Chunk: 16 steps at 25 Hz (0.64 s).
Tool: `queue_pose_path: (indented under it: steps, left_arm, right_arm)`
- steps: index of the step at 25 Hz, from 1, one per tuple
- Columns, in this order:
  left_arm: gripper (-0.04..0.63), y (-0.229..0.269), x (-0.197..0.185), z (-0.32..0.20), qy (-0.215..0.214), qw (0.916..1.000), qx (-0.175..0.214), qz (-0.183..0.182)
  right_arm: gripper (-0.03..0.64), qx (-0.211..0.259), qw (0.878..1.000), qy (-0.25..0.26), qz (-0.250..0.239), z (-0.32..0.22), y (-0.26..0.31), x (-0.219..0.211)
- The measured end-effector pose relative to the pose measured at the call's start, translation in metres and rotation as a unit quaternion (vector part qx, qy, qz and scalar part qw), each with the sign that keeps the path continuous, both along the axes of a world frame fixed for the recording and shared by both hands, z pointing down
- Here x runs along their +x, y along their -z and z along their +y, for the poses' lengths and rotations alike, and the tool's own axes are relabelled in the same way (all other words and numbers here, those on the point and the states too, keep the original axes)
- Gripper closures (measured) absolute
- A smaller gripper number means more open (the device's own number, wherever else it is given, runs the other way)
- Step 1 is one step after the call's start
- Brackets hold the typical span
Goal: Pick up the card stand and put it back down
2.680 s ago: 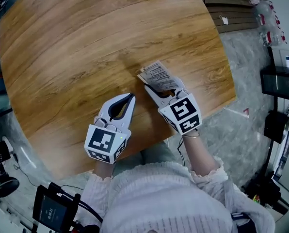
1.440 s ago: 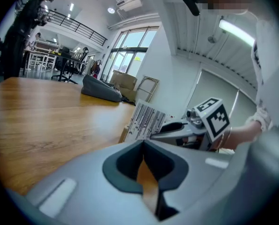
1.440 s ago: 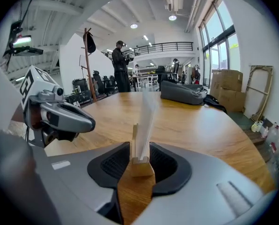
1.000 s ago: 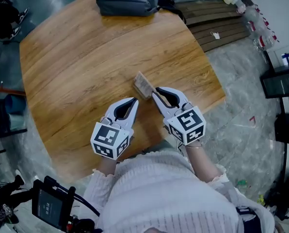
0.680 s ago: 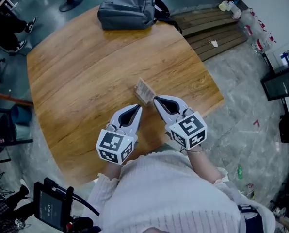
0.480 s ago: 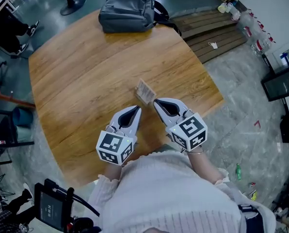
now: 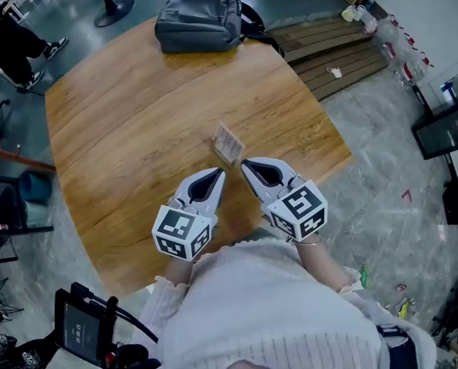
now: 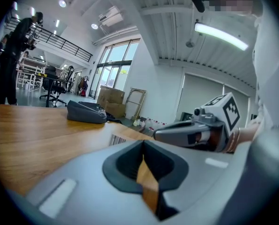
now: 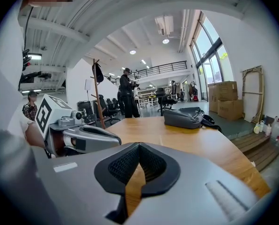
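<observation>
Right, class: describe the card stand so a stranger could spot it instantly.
Find the big wooden table. Just beyond the tips of the left gripper and right gripper sits the card stand. It is small, pale and barcode-printed, unlike the bulky dark bag at the far edge.

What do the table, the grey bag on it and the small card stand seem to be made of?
Table: wood or wood-look laminate, with a low sheen; brown grain lines run across it.
Bag: dark grey fabric, probably synthetic; it shows soft folds and straps.
Card stand: a pale printed card with barcode lines, likely paper; the holder's own material is too small to tell.
</observation>
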<state>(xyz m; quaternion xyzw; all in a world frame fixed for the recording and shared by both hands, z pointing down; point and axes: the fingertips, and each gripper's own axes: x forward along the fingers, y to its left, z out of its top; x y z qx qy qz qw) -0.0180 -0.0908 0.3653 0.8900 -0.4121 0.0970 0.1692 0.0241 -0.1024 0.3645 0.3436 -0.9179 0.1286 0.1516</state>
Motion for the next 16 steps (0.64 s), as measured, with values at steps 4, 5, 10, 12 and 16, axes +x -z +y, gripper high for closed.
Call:
queue_pose_path:
  steps: [4, 5, 10, 12, 16]
  left_arm:
    - [0.588, -0.0003, -0.0005, 0.0017, -0.003, 1.0, 0.0, -0.002]
    - [0.586, -0.0002, -0.0003, 0.0022, -0.003, 1.0, -0.001, -0.002]
    - [0.588, 0.0025, -0.0013, 0.0034, -0.001, 1.0, 0.0, -0.001]
    - [0.588, 0.0034, -0.0034, 0.0021, 0.003, 1.0, 0.002, 0.002]
    - [0.588, -0.0003, -0.0058, 0.0003, 0.006, 1.0, 0.001, 0.003]
  right_arm:
    - [0.617, 0.0, 1.0, 0.001, 0.001, 0.0019, 0.0006, -0.0011]
    - [0.617, 0.0, 1.0, 0.002, 0.002, 0.0027, 0.0008, -0.0015]
    - [0.617, -0.003, 1.0, 0.007, 0.017, 0.0071, 0.0002, -0.0034]
    - [0.617, -0.004, 1.0, 0.007, 0.018, 0.0072, -0.0015, -0.0038]
    - [0.617, -0.004, 1.0, 0.005, 0.02, 0.0062, -0.0054, -0.0037]
